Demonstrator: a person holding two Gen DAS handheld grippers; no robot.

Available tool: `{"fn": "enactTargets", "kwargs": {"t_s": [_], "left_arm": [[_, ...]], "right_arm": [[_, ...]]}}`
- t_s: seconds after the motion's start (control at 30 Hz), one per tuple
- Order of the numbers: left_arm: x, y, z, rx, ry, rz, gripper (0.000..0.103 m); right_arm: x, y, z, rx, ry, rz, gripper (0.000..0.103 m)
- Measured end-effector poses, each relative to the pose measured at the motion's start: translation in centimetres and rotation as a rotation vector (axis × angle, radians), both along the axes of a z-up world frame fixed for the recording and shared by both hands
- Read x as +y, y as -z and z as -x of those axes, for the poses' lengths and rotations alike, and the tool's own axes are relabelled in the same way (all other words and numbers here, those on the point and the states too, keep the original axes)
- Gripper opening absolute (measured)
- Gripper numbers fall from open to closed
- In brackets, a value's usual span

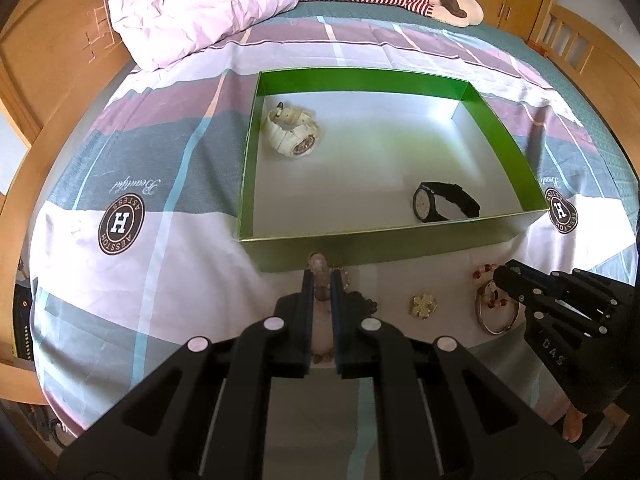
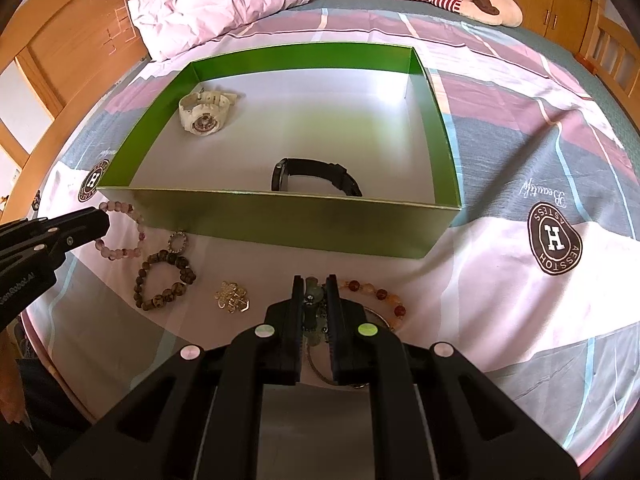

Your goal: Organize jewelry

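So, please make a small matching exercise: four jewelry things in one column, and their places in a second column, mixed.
Things:
1. white watch
2. black watch
3. pink bead bracelet
4. gold knot charm

Places:
A. on the bedsheet, between the two grippers
B. in the green box, far left corner
C. at the left gripper
D. in the box, by its near wall

Pairs: 1-B, 2-D, 3-C, 4-A

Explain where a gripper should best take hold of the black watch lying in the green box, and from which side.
Probably grip the black watch by its strap loop, coming straight down from above. It stands on edge with its face sideways, so the strap arches up and fingers can pinch the band; the green box walls block a sideways approach.
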State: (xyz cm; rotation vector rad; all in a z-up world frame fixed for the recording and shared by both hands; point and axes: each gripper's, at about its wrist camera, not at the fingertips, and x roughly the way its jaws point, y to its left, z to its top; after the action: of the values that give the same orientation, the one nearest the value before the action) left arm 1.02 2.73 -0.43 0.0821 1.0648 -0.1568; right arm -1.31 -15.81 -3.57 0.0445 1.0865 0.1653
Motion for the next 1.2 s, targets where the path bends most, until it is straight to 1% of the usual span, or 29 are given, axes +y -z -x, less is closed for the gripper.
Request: {"fn": "enactTargets", "kwargs": {"t_s": [1.07,1.2], "left_arm": [[-0.33,0.13,0.26,-0.002,0.003,-0.013,0.008],[-0.30,0.11,0.26,-0.005,0.002,-0.010,0.008]], "right_arm": [[0.52,0.47,-0.02,0.007,-0.011,0.007,0.010],[0.43,0.20,0.03,-0.006,-0.008,-0.003,0.010]]}}
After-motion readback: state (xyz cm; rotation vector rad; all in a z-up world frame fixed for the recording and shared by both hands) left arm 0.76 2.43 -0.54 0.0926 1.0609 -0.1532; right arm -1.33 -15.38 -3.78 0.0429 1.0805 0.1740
